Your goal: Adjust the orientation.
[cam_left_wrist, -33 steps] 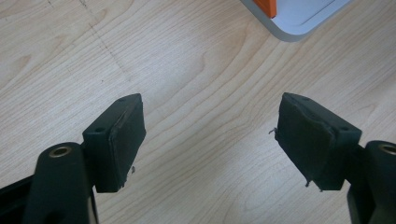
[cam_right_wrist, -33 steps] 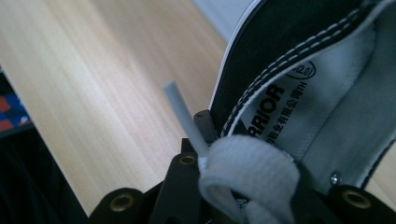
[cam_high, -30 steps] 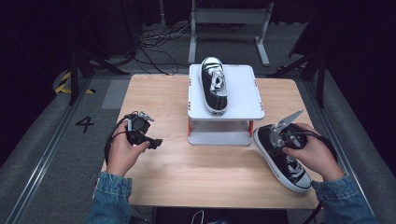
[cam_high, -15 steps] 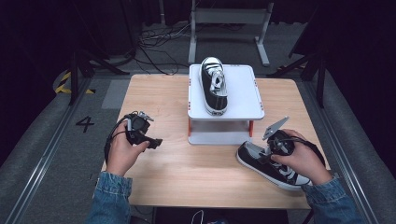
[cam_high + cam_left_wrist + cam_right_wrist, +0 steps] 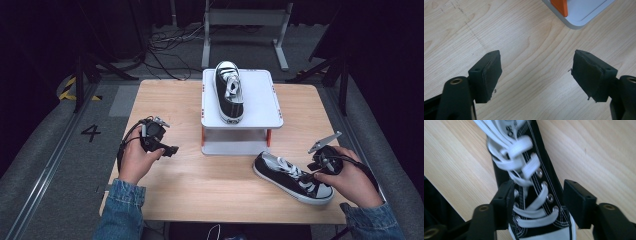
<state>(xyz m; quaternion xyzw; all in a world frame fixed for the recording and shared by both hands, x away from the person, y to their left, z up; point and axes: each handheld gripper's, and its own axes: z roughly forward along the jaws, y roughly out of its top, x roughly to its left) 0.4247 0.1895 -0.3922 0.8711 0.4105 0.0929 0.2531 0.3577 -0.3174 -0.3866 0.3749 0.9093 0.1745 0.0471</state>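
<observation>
A black sneaker with white laces point(image 5: 229, 92) lies on top of the white raised platform point(image 5: 260, 100) at the table's far middle. A matching sneaker point(image 5: 285, 172) lies on the wooden table point(image 5: 165, 100) in front of the platform's right side, with its toe toward the right front. My right gripper point(image 5: 312, 175) is closed across this sneaker's laced top near the toe. In the right gripper view the sneaker point(image 5: 534, 157) sits between the two jaws of my right gripper point(image 5: 539, 202). My left gripper point(image 5: 167, 149) stands open over bare wood left of the platform, and nothing lies between the jaws of the left gripper point(image 5: 536, 75).
The platform stands on orange legs point(image 5: 560, 6) over a white base point(image 5: 232, 147). Dark floor, cables and metal stands surround the table. Bare wood lies between the two hands at the table's front.
My right gripper has drawn the table sneaker leftward and turned it, so its heel now lies near the platform's front. The left gripper has stayed still.
</observation>
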